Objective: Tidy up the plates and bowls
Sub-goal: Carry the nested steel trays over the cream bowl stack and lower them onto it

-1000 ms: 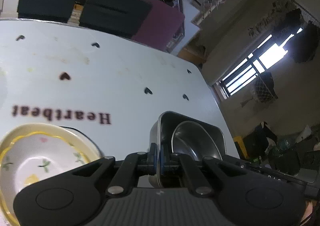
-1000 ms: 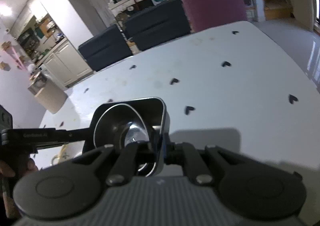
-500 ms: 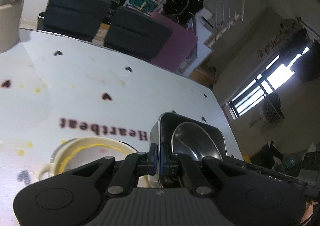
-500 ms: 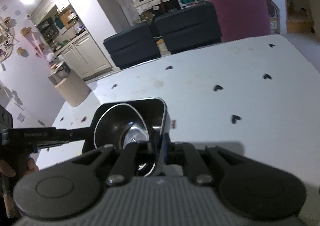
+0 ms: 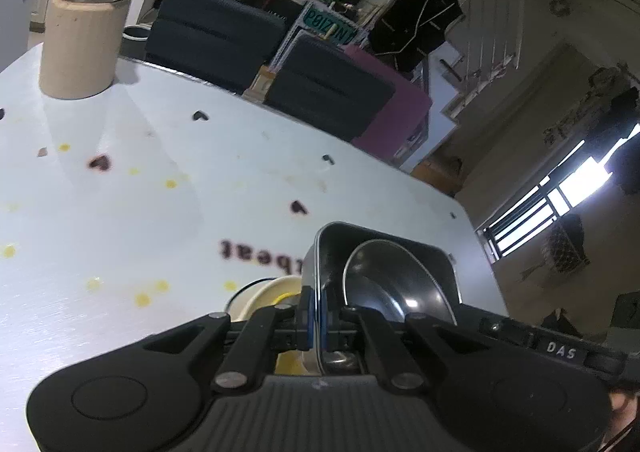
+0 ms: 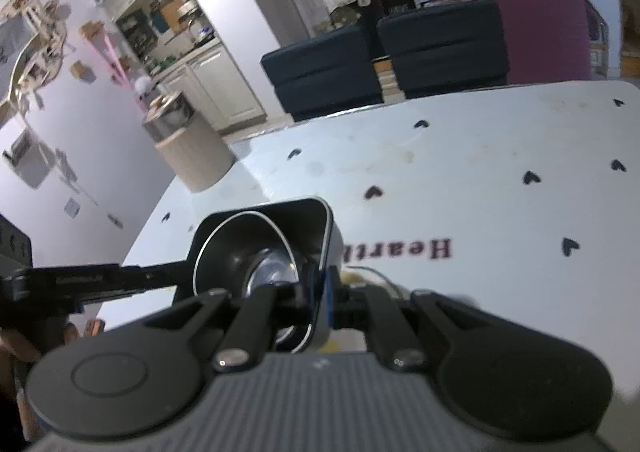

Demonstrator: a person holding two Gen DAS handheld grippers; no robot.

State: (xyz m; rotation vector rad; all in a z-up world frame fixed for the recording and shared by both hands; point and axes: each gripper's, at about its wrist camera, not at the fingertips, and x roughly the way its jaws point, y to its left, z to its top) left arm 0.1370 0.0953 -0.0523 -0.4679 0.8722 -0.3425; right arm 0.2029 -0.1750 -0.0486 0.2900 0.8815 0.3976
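A rectangular steel tray with a round steel bowl inside it hangs just above the white table. My left gripper is shut on the tray's left rim. In the right wrist view my right gripper is shut on the right rim of the same tray, and the bowl shines inside it. A cream plate with a yellow edge lies on the table below the tray, mostly hidden by the fingers. Part of that plate peeks out past the right fingers.
A beige canister with a steel lid stands at the table's far left corner, also seen as the canister. The tablecloth has heart prints and lettering. Dark chairs and a pink one stand behind the far edge.
Both grippers have carried the tray and bowl leftwards across the table. The cream plate has slipped from open view to under the tray. The canister has come into sight.
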